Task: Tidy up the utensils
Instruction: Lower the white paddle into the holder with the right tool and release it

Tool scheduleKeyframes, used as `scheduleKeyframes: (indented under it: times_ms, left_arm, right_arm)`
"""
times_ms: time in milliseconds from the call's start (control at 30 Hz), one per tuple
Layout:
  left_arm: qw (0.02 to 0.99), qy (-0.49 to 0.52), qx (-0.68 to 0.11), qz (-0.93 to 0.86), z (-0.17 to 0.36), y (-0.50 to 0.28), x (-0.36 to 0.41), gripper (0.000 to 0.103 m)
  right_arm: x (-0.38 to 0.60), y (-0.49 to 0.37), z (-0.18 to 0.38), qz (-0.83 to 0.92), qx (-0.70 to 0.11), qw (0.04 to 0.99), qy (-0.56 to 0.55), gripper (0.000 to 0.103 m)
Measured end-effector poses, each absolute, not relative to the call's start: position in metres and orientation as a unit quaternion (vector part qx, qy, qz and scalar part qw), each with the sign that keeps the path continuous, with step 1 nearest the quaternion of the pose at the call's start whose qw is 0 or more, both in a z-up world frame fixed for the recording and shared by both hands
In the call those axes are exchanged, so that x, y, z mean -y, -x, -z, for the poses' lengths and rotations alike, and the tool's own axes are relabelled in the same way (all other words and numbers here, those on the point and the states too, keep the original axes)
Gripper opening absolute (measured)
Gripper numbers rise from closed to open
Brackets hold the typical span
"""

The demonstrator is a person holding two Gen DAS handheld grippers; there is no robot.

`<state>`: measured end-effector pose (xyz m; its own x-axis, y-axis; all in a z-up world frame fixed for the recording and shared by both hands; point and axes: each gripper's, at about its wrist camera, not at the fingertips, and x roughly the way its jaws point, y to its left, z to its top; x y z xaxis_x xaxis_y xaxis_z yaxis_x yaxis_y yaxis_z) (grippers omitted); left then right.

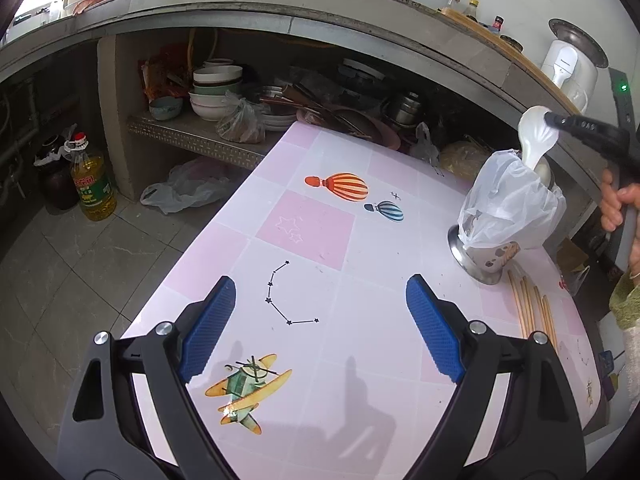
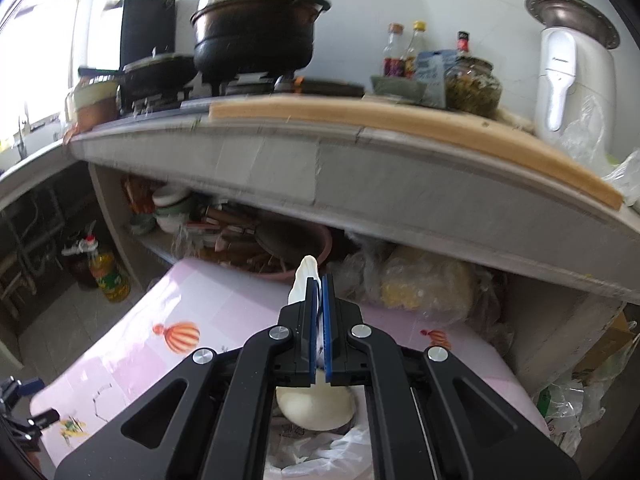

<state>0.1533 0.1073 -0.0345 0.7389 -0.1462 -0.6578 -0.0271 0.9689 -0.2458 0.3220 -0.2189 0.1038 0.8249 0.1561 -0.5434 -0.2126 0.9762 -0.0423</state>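
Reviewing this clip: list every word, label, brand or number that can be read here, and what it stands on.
None reads clearly.
Oil bottle: green label with red characters, too small to read.
White appliance: small grey brand mark, blurred.
Right gripper, shut on the white spoon: pale marks on its body, unreadable.
Sauce bottles: labels blurred.

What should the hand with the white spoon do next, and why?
Probably lower it a little further, then let go. The right gripper is shut on the white spoon, which stands in the bag-lined metal holder with its shell-shaped end up. Chopsticks lie waiting on the table.
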Motion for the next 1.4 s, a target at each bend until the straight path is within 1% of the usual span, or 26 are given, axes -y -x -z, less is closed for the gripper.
scheduleKeyframes:
  times_ms: [100,333,533,733,833,1067,1167,1233,1300,1400]
  left_arm:
    - [0.925,0.116,-0.361,0.035,0.036,-0.155,-0.105,0.083]
    - [0.923,0.12,-0.364,0.037,0.039,-0.155,-0.104,0.083]
    - [0.922,0.121,-0.365,0.039,0.04,-0.154,-0.102,0.083]
    - [0.923,0.114,-0.364,0.046,0.038,-0.152,-0.098,0.083]
    - [0.923,0.115,-0.364,0.046,0.038,-0.152,-0.098,0.083]
    - [0.924,0.117,-0.363,0.043,0.036,-0.148,-0.098,0.083]
    - [0.924,0.12,-0.36,0.041,0.035,-0.146,-0.1,0.083]
    - [0.925,0.121,-0.358,0.04,0.034,-0.144,-0.101,0.083]
    - [0.925,0.122,-0.358,0.041,0.033,-0.143,-0.102,0.083]
    - [0.926,0.122,-0.354,0.041,0.031,-0.141,-0.102,0.083]
  right_arm:
    - [0.212,-0.319,-0.091,-0.103,-0.286,0.951,0.065,0.003]
    - [0.208,-0.307,-0.085,-0.126,-0.293,0.943,0.093,0.003]
    - [0.189,-0.29,-0.075,-0.134,-0.298,0.929,0.172,0.004]
    - [0.181,-0.284,-0.064,-0.134,-0.317,0.912,0.222,0.004]
    - [0.176,-0.286,-0.05,-0.127,-0.336,0.901,0.244,0.004]
    - [0.177,-0.294,-0.051,-0.13,-0.345,0.904,0.216,0.004]
    - [0.184,-0.299,-0.058,-0.145,-0.355,0.906,0.178,0.007]
    - [0.19,-0.3,-0.066,-0.154,-0.356,0.91,0.148,0.02]
    - [0.199,-0.297,-0.078,-0.166,-0.347,0.916,0.112,0.025]
    - [0.215,-0.287,-0.103,-0.18,-0.325,0.926,0.06,0.03]
